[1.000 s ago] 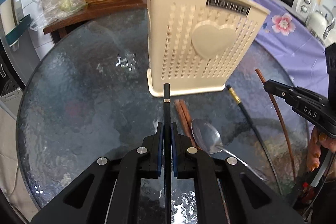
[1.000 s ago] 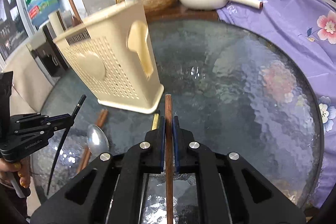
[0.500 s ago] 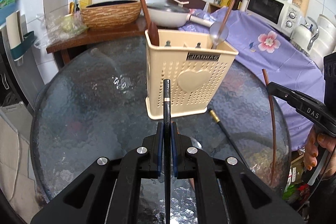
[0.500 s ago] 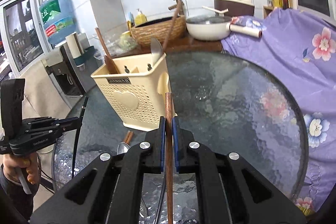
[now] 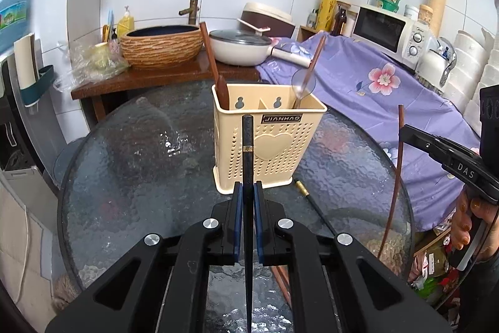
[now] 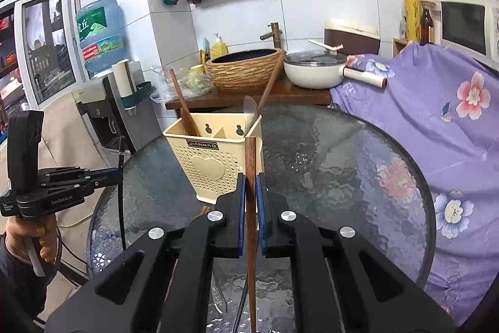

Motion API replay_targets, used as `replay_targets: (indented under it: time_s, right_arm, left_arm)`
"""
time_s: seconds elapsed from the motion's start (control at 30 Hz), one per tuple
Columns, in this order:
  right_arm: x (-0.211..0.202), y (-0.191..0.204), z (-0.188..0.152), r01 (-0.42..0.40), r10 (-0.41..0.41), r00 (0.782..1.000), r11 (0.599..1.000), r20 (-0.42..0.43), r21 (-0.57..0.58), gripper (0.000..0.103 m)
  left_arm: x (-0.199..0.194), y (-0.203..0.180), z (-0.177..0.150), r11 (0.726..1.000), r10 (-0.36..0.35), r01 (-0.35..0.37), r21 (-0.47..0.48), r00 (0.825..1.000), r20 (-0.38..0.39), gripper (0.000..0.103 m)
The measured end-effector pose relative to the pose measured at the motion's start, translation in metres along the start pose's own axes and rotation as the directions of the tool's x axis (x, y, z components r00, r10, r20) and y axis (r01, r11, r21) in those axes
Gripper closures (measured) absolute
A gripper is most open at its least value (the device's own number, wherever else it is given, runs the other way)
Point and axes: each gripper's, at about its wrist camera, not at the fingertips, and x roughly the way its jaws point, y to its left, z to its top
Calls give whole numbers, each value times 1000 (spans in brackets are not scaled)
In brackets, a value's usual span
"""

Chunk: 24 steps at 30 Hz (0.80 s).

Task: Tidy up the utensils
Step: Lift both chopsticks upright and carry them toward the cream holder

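A beige perforated utensil holder [image 5: 268, 142] [image 6: 215, 164] stands upright on the round glass table [image 5: 131, 164]. It holds a wooden spoon [image 5: 218, 83] and a metal spoon [image 5: 304, 83]. My left gripper [image 5: 248, 192] is shut on a black chopstick [image 5: 247, 139], raised in front of the holder. My right gripper [image 6: 250, 183] is shut on a brown chopstick [image 6: 250, 158], also raised before the holder. Each gripper shows in the other's view: the right gripper [image 5: 436, 145] with its brown chopstick [image 5: 396, 177], and the left gripper [image 6: 103, 175] with its black chopstick [image 6: 120, 192]. A second black chopstick [image 5: 312, 202] and brown chopsticks [image 5: 282, 280] lie on the glass.
A purple floral cloth [image 5: 374, 89] covers a surface to the right of the table. Behind stand a wooden counter with a woven basin [image 5: 162, 47], a white pan [image 5: 240, 49] and a microwave [image 5: 386, 33]. A water dispenser [image 6: 99, 30] is at the far left.
Both grippers have risen and drawn back from the holder, each with its chopstick still in its grip. The holder now looks smaller and its open top shows.
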Motion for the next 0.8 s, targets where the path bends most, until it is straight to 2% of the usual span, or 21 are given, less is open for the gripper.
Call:
replay_targets:
  time_s: [0.37,0.8]
  right_arm:
    - [-17,6,2,2,-2,1000,1000,25,-23,96]
    - [-22,18,19,-1,4,999,999,52,-45,96]
  left_arm:
    - [-20,-2,2,1000,-3,3,8,999,52,96]
    - [-32,-5,15,1000,-14,13,9,995,102,96]
